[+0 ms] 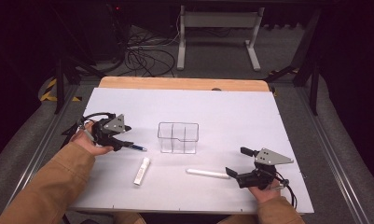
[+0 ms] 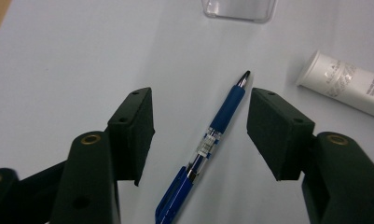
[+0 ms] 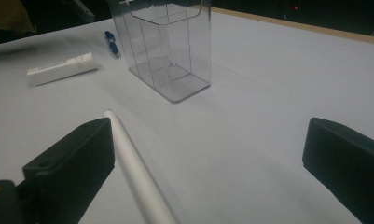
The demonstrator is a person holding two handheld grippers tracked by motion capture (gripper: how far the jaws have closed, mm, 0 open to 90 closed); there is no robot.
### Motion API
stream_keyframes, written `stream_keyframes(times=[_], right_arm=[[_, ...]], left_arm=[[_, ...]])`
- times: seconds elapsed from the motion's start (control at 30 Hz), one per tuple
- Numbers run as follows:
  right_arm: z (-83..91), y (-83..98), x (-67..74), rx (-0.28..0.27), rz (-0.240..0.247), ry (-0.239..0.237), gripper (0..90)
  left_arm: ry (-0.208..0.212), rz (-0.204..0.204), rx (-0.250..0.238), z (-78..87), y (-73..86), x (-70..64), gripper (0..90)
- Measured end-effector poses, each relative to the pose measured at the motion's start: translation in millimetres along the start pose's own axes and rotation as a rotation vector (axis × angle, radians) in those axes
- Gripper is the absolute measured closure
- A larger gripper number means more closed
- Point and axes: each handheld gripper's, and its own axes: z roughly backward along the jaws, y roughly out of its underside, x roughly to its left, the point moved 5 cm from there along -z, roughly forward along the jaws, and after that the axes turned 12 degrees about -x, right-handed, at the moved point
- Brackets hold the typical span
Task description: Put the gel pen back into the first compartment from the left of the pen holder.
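Observation:
A blue pen lies flat on the white table sheet. My left gripper is low over it, one jaw on each side, and neither pad touches the pen. To its right stands a clear plastic organiser with compartments. A white tube lies in front of the organiser. A slim white stick lies just beside the left jaw of my right gripper, which stands wide open near the front right.
A wooden edge runs along the back of the table. Beyond it are cables on the floor and a white stand. Bare sheet stretches behind and to the right of the organiser.

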Motion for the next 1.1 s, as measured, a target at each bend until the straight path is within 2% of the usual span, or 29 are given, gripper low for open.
stream_keyframes(times=[0.07, 0.2, 0.23, 0.3, 0.33, 0.53, 0.7, 0.83, 1.0, 1.1], right_arm=[[0.2, -0.1, 0.0, -0.002, 0.001, -0.001, 2.7], [0.3, -0.2, -0.2, -0.005, 0.0, -0.003, 2.7], [0.3, -0.1, -0.3, -0.005, -0.001, -0.003, 2.7], [0.3, -0.2, -0.2, -0.005, -0.001, -0.004, 2.7], [0.3, -0.2, -0.2, -0.006, -0.002, -0.004, 2.7], [0.0, 0.0, 0.1, -0.003, -0.004, -0.005, 2.7], [0.0, 0.1, 0.1, -0.003, -0.005, -0.007, 2.7], [-0.2, 0.2, 0.4, -0.002, -0.004, -0.01, 2.7], [-0.4, 0.3, 0.7, -0.001, -0.004, -0.013, 2.7], [-0.4, 0.4, 0.7, -0.002, -0.004, -0.014, 2.7]], left_arm=[[0.01, -0.02, 0.029, -3.8, -1.4, 0.9, 43.0], [0.028, -0.034, 0.052, -9.3, -3.5, 3.1, 42.8], [0.035, -0.023, 0.057, -10.2, -2.8, 2.7, 42.9], [0.046, -0.03, 0.059, -13.2, -1.4, 3.8, 43.2], [0.051, -0.017, 0.065, -14.8, 0.1, 3.2, 43.3], [0.079, -0.025, 0.094, -23.7, 6.1, 6.5, 44.5], [0.095, -0.008, 0.109, -28.6, 11.0, 8.5, 46.2], [0.117, -0.022, 0.107, -32.9, 13.4, 8.9, 48.4], [0.147, -0.044, 0.13, -35.7, 15.7, 5.0, 51.7], [0.156, -0.071, 0.134, -36.8, 15.4, 4.1, 53.6]])
